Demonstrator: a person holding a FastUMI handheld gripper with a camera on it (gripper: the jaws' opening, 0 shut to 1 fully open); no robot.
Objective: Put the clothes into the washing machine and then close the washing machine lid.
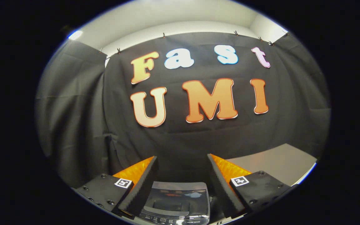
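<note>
Washing machine [176, 203], a small grey top-loader with a dark glossy lid lying closed and a strip of buttons along its near edge, sits low between my two fingers. My gripper [182, 165] is spread wide and holds nothing, its black ribbed pads [142, 184] backed in orange. Beyond my right finger lies a pale grey tabletop [280, 162].

The gap between the spread orange-and-black fingers [155, 175] stood unoccupied. Below it sat the small grey toy washing machine [177, 203], its dark glossy lid [178, 195] down. The grey counter [280, 162] beyond the right finger lay bare.
</note>
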